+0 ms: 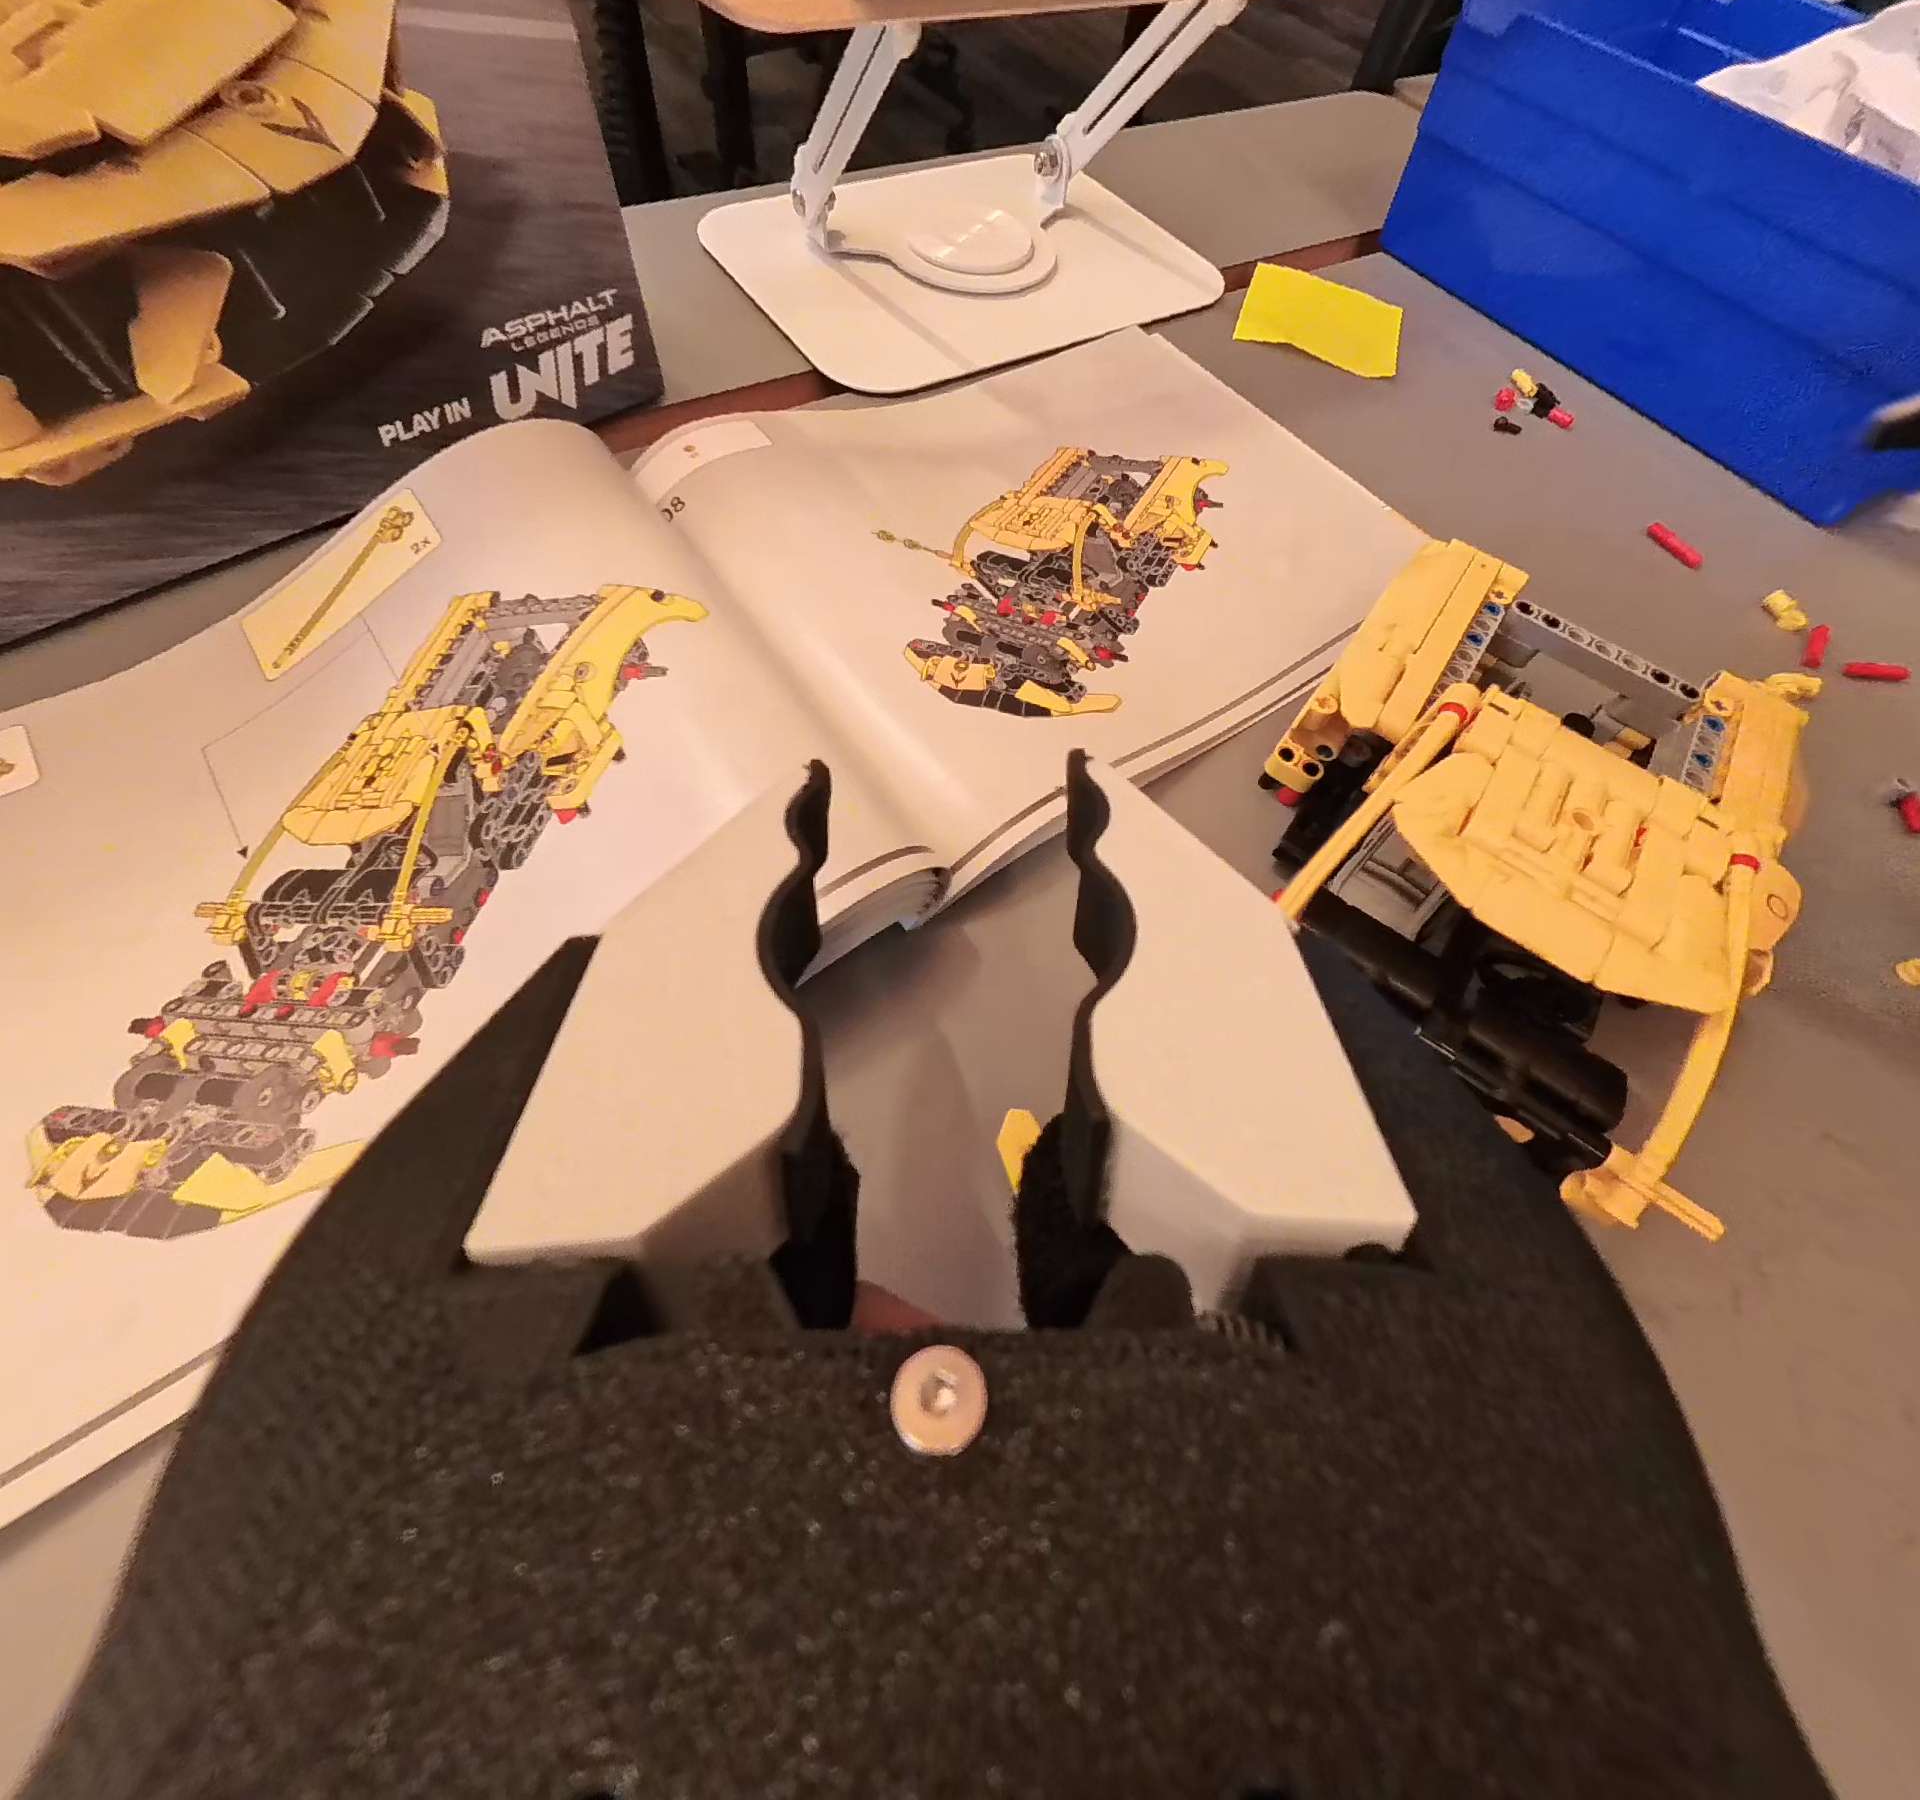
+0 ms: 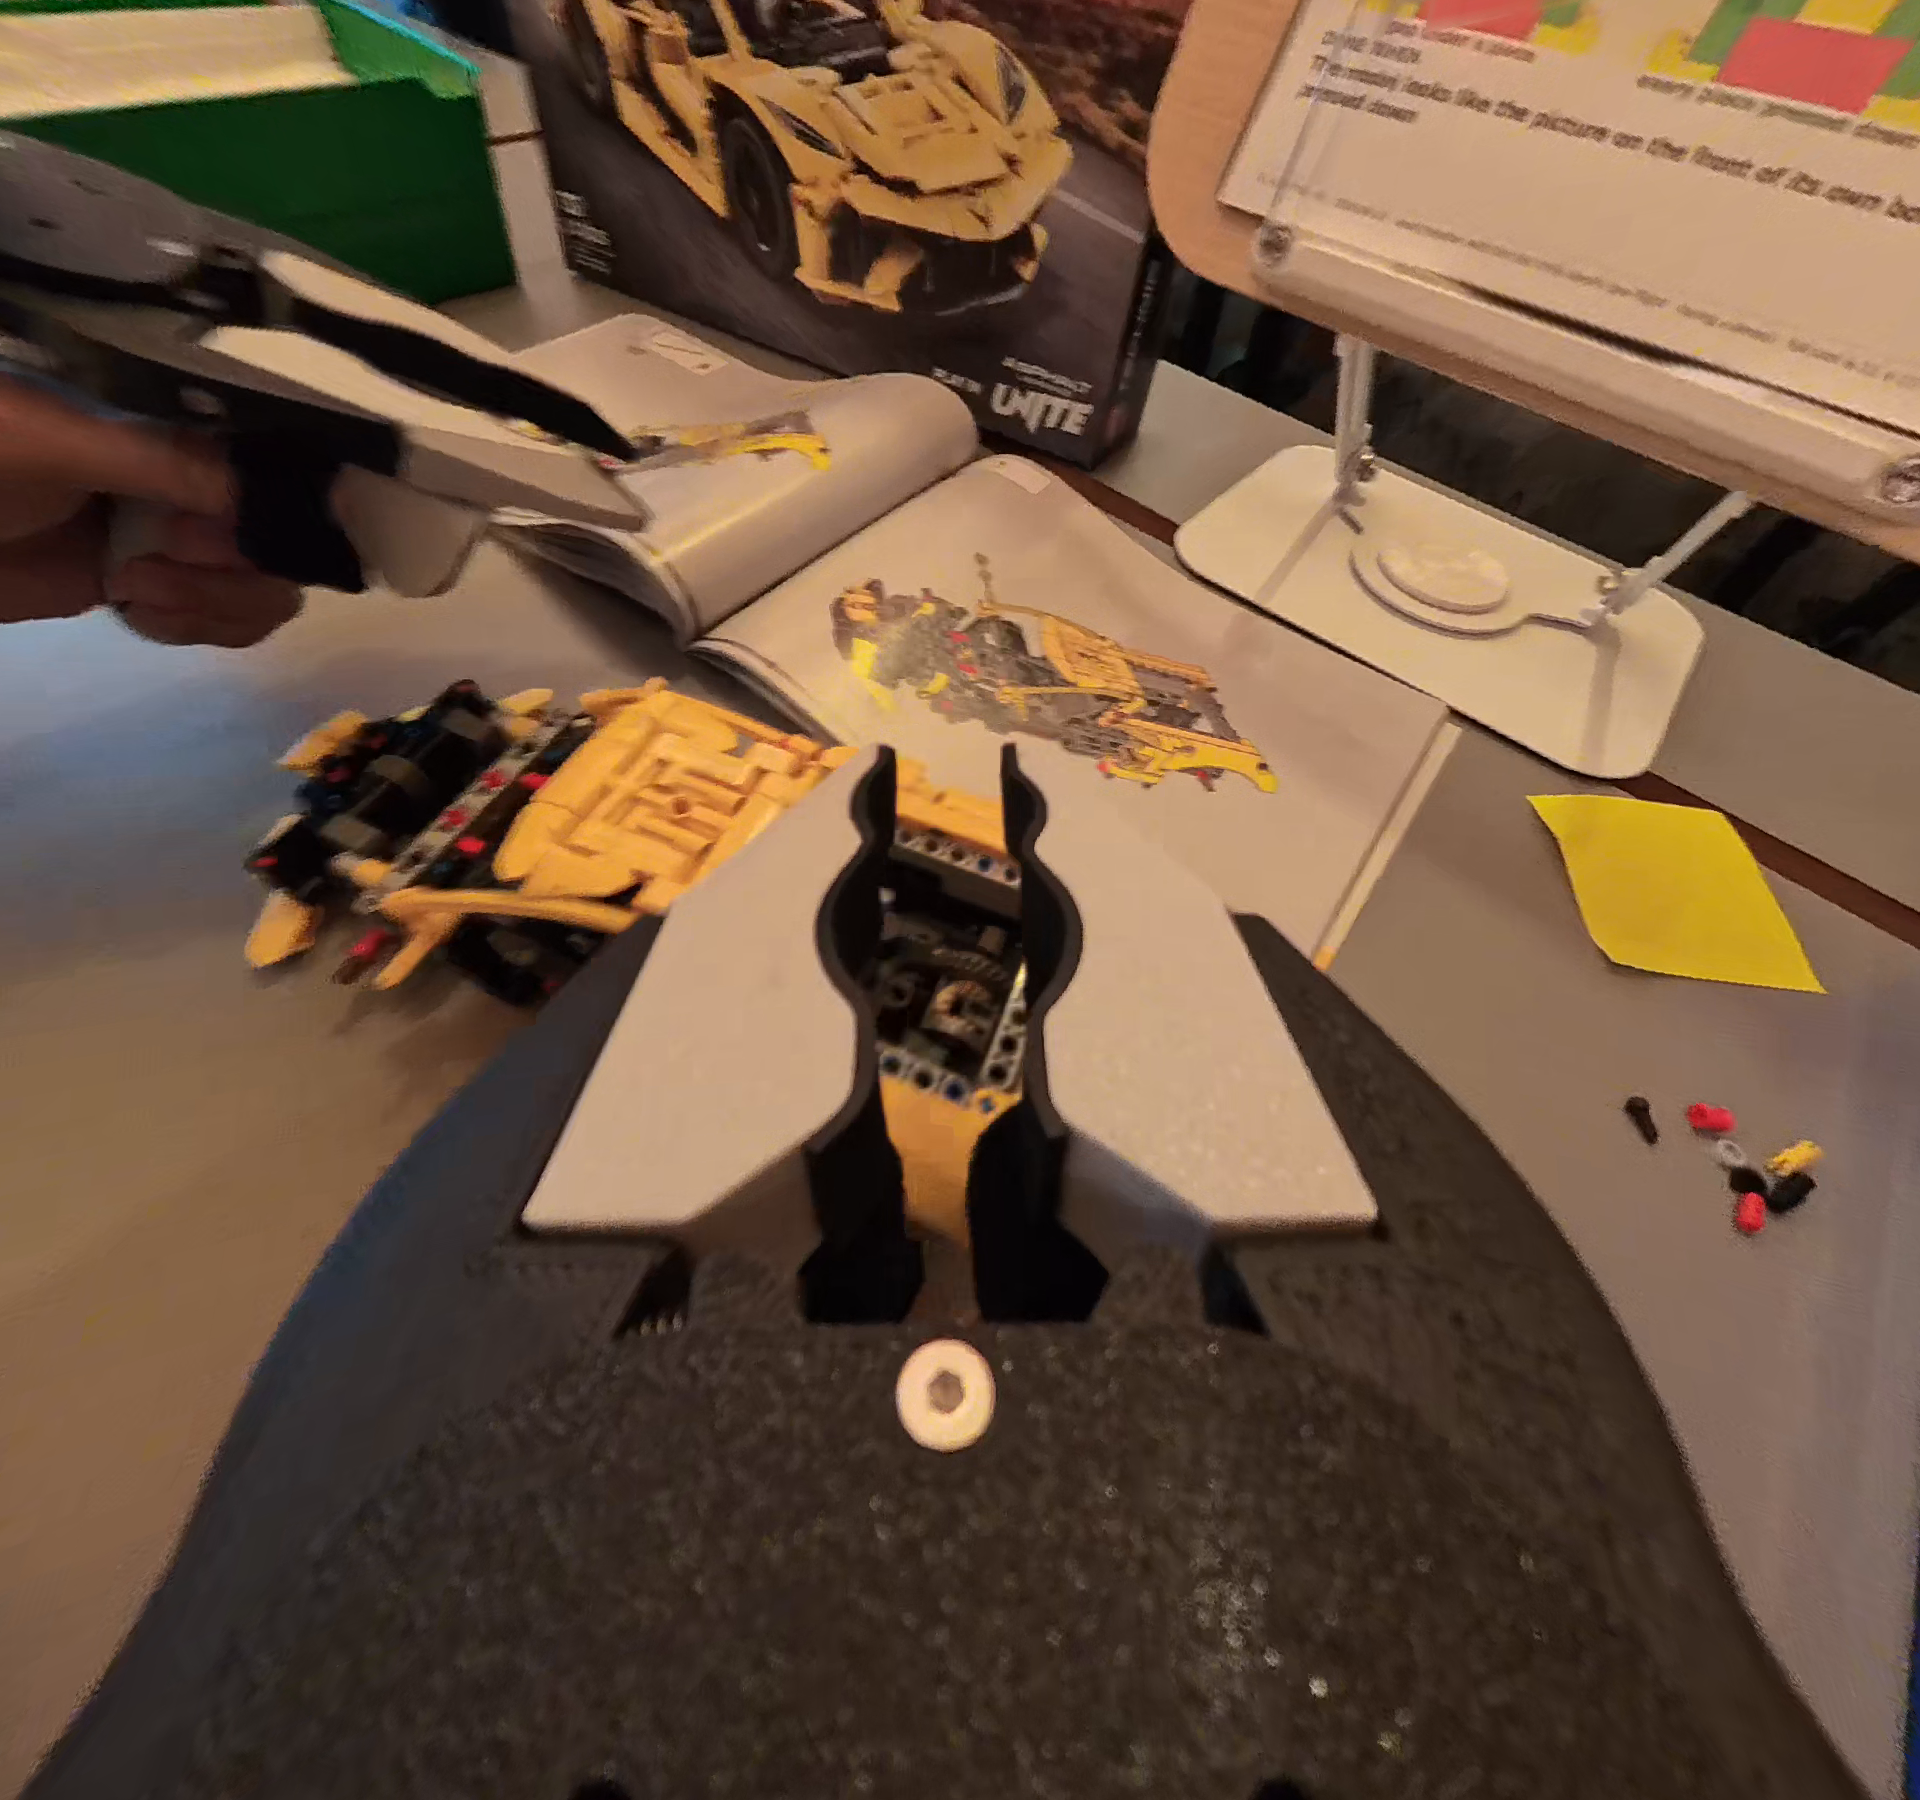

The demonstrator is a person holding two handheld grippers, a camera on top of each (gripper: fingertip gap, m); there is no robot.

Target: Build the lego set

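Left gripper point(image 1: 945, 784) fingers parted above open instruction booklet point(image 1: 623, 670), yellow lego car point(image 1: 1538, 846) at right

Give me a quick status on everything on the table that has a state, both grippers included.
left gripper: open, empty, over the booklet
right gripper: open, empty, above the car
instruction booklet: open flat
partly built yellow car: unfinished, on the table
loose pins: scattered, unused
set box: standing upright
blue bin: open-topped
yellow paper slip: lying flat
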